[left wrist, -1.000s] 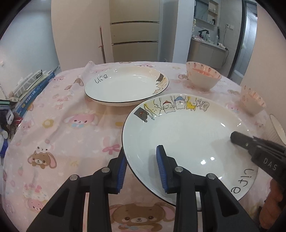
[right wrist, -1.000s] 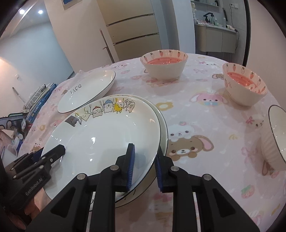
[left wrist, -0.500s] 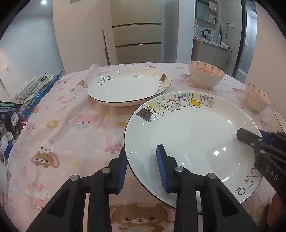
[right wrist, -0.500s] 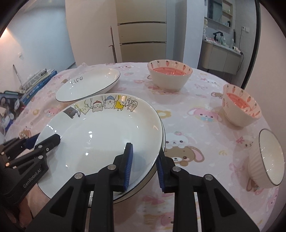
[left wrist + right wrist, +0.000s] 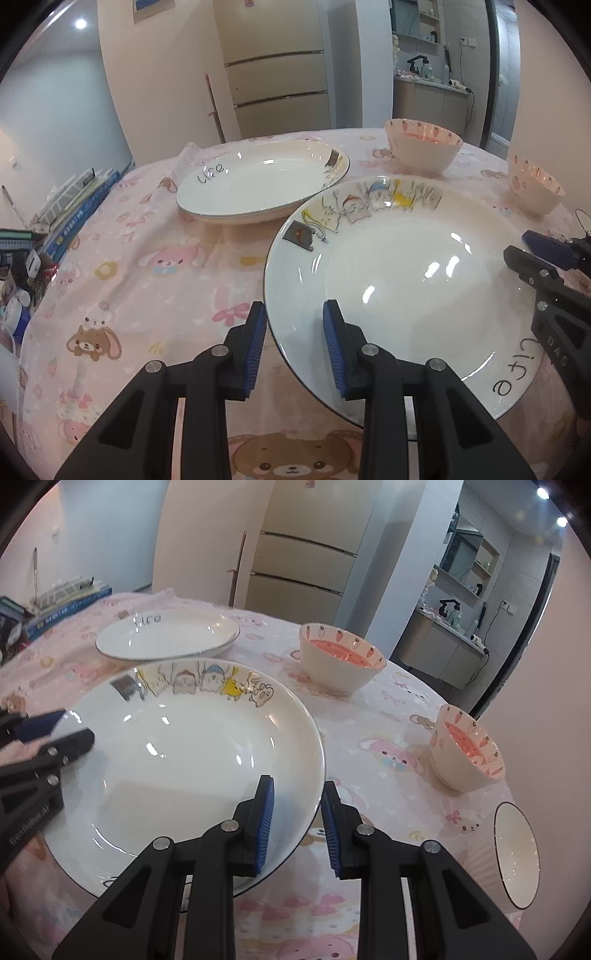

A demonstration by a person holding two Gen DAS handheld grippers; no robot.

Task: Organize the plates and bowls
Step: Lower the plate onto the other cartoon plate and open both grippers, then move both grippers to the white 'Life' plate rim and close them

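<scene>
A white plate with cartoon animals on its rim [image 5: 406, 280] [image 5: 184, 753] is held between both grippers, tilted above the pink tablecloth. My left gripper [image 5: 295, 343] is shut on its left rim, one pad inside the plate and one outside. My right gripper [image 5: 295, 827] straddles the opposite rim, its jaws closing on it. A second white plate marked "life" [image 5: 258, 184] lies behind on the table. Two carrot-patterned bowls [image 5: 340, 661] [image 5: 465, 753] stand at the back right.
A white ribbed bowl with a dark rim [image 5: 513, 853] lies on its side near the table's right edge. Stacked books and clutter [image 5: 74, 206] line the left edge. A cabinet and a kitchen doorway are behind the table.
The right gripper has rolled, so its view now tilts. The second rim that showed under the cartoon plate is no longer seen. The left gripper has barely moved.
</scene>
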